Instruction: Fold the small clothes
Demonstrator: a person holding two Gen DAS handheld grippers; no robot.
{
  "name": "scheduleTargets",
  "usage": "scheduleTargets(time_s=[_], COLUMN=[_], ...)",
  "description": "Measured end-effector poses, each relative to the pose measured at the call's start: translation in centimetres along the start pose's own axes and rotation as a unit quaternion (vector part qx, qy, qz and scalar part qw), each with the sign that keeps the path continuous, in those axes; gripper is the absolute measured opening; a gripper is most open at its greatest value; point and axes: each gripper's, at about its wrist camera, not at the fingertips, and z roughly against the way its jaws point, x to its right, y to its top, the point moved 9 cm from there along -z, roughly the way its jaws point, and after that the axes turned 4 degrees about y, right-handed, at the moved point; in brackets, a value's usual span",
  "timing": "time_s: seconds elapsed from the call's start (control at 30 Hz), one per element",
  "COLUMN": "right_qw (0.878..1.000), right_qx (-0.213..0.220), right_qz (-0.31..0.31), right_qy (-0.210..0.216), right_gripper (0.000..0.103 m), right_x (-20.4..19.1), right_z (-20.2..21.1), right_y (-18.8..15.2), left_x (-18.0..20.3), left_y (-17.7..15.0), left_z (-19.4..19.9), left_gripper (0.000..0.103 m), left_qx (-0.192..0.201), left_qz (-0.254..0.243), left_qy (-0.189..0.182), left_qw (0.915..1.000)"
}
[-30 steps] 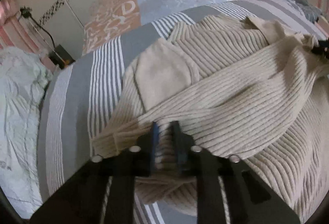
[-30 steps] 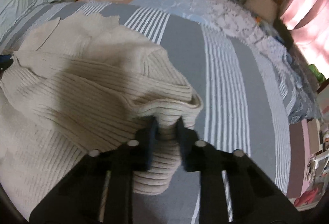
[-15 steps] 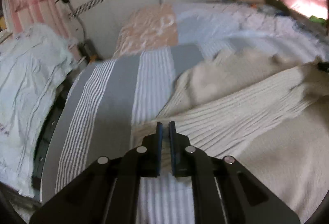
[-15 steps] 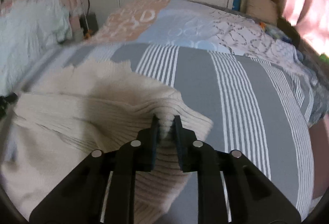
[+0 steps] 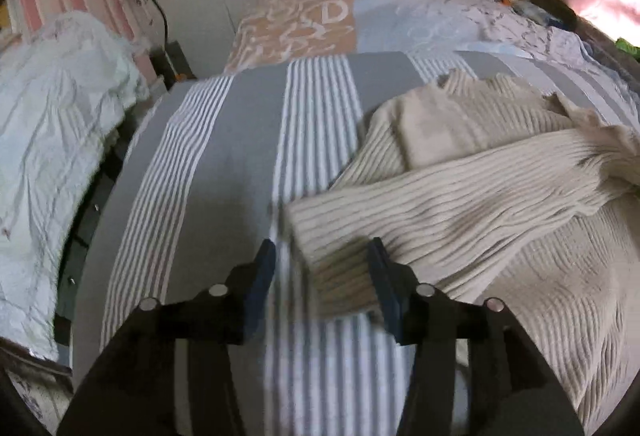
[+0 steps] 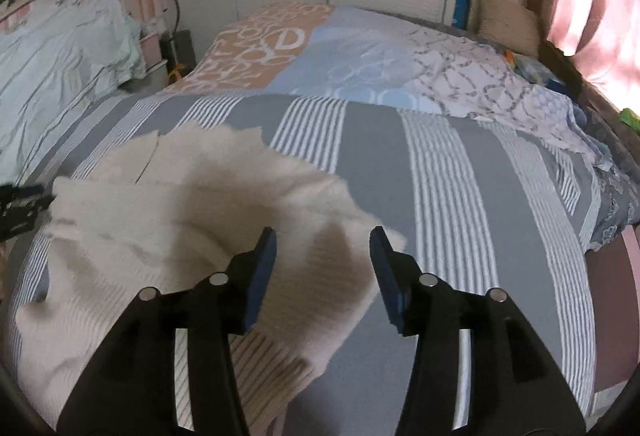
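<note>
Pale crumpled bedding point(image 5: 52, 140) heaped off to the far left, out of the way. Left gripper point(image 5: 322, 264) spread wide and empty, hanging just above a folded-over sleeve cuff point(image 5: 340, 276), probably backed off to leave the fold alone. Cream ribbed sweater point(image 5: 500, 196) lying mid-bed on the grey striped cover point(image 5: 224, 164), sleeves crossed inward for a narrower shape. Right gripper point(image 6: 322, 248) also wide open, nothing held, hovering over the sweater's other edge. Patterned quilt point(image 6: 460, 76) farther back.

My left tongs point(image 5: 322, 264) and right tongs point(image 6: 323, 251): black frames, dark blue fingertip pads, round silver screws.
</note>
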Motion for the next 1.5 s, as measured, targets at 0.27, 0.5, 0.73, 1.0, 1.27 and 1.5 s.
scheduleTargets(time_s=[0.27,0.5,0.73,1.0,1.27,1.5], right_qw=[0.997,0.991,0.986,0.987,1.000,0.999], right_qx=[-0.048,-0.091,-0.117,-0.112,-0.005,-0.032], right_qz=[0.051,0.094,0.121,0.110,0.010,0.013], right_qy=[0.019,0.022,0.012,0.037,0.018,-0.036], right_gripper=[0.050,0.007,0.004,0.007,0.044,0.046], right_x=[-2.9,-3.4,-1.0,-0.2,-0.4,-0.3], right_z=[-2.0,-3.9,-3.6,-3.3,-0.8,-4.8], right_y=[-3.3,-5.2,-6.3,-5.2,-0.7,-2.4], left_x=[1.8,5.7,6.0,5.8,6.0,6.8], left_y=[1.6,2.4,0.6,-0.8,2.2,2.3], left_z=[1.1,0.3,-0.7,-0.1,1.2,-1.7], left_gripper=[0.061,0.068,0.067,0.068,0.069,0.070], left_qx=[0.020,0.013,-0.009,-0.007,0.015,-0.011], left_qz=[-0.009,-0.069,-0.098,-0.111,-0.080,-0.073], left_qy=[-0.025,-0.052,-0.046,-0.043,-0.049,-0.027], left_qw=[0.9995,0.9962,0.9941,0.9928,0.9955,0.9969])
